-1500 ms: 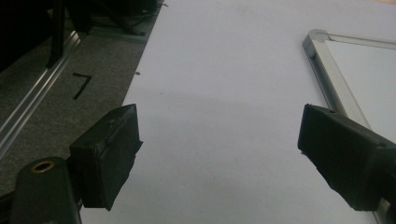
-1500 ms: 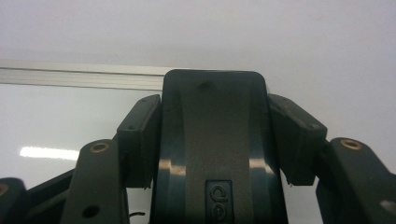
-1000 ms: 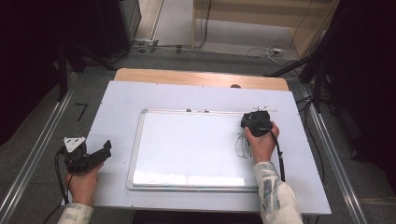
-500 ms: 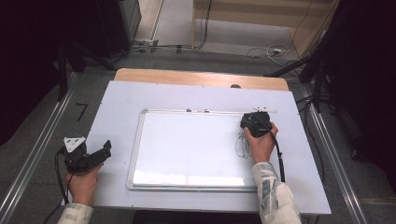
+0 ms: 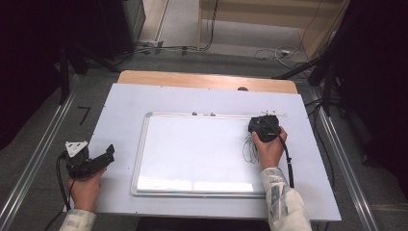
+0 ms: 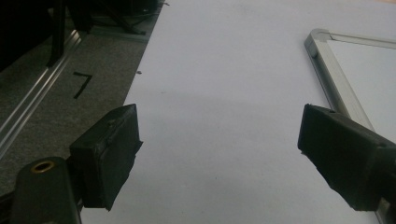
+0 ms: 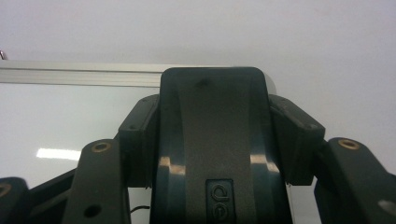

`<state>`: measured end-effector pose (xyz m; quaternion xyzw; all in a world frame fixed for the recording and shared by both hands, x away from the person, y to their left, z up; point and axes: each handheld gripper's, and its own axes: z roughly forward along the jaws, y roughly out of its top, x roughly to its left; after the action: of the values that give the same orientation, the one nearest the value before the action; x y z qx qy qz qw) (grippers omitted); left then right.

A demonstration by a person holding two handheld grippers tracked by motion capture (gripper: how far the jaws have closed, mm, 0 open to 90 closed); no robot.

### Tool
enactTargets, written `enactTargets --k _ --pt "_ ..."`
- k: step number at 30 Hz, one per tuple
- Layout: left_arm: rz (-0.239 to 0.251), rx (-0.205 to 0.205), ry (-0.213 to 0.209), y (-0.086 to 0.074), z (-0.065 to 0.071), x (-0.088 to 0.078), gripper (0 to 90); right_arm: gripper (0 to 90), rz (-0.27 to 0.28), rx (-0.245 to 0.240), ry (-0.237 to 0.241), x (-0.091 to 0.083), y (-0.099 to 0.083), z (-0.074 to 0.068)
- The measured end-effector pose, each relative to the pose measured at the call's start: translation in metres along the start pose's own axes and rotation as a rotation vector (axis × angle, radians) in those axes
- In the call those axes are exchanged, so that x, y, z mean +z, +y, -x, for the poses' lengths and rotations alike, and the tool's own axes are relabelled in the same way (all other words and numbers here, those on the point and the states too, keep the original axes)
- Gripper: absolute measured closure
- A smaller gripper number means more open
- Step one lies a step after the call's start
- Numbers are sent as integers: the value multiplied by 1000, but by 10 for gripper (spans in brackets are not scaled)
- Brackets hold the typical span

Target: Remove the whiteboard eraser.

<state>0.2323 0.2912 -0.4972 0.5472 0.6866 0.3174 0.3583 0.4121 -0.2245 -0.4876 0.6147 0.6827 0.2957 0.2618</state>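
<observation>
A whiteboard with a silver frame lies flat in the middle of the table. Black scribbles mark its right side. My right gripper hovers over the board's upper right corner, just above the scribbles. It is shut on a dark board eraser, whose sides are pressed by the pads. Its jaws have just been closing on the eraser. My left gripper rests on the table left of the board. Its jaws stand wide open with nothing between them, and the board's frame runs past the right jaw.
The white table top has a wooden strip along its far edge. Two small clips sit on the board's top frame. Metal rails run along both sides, and cables lie on the floor behind.
</observation>
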Motion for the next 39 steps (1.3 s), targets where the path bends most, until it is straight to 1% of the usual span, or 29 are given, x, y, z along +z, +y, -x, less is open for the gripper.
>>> enactTargets --k 6,7,9,11,13,15,16,20,22,23,25,27,29,30,31,33,36,37,39 --pt "0 0 -1 0 0 0 134 392 25 15 13 -8 3 2" --pt "2 -2 0 0 0 0 135 392 29 25 17 -13 4 3" --pt "1 -2 0 0 0 0 135 392 31 21 13 -14 5 3" --pt "1 -1 1 0 0 0 134 392 29 16 11 -23 5 5" --pt "2 0 0 0 0 0 135 392 31 13 10 -26 4 5" --pt "2 0 1 0 1 0 135 392 38 6 16 -37 2 6" --pt "2 0 1 0 1 0 135 392 38 6 16 -37 2 6" --pt "2 3 0 0 1 -1 135 392 44 3 23 -51 -3 7" --pt "2 4 -2 0 1 -1 135 392 43 -7 23 -60 -9 7" --pt "3 3 -2 0 1 -1 135 392 43 -7 23 -60 -9 7" --pt "1 4 -2 0 1 -1 135 392 45 -9 30 -65 -12 7" --pt "0 3 1 0 1 -2 134 391 49 -13 36 -72 -15 6" --pt "1 2 0 0 0 -2 135 392 55 -24 33 -77 -17 5" --pt "1 2 0 0 0 -2 135 392 56 -22 40 -83 -21 5" --pt "1 2 0 0 0 -2 135 392 56 -22 40 -83 -21 5" --pt "1 2 0 0 0 -2 135 392 55 -32 42 -88 -28 5" --pt "-2 4 1 0 1 -2 134 392 55 -27 43 -89 -31 5" --pt "-1 4 1 -1 1 -2 135 391 53 -21 48 -91 -35 6" --pt "-3 2 4 -1 1 -2 135 391 54 -25 45 -92 -37 5"
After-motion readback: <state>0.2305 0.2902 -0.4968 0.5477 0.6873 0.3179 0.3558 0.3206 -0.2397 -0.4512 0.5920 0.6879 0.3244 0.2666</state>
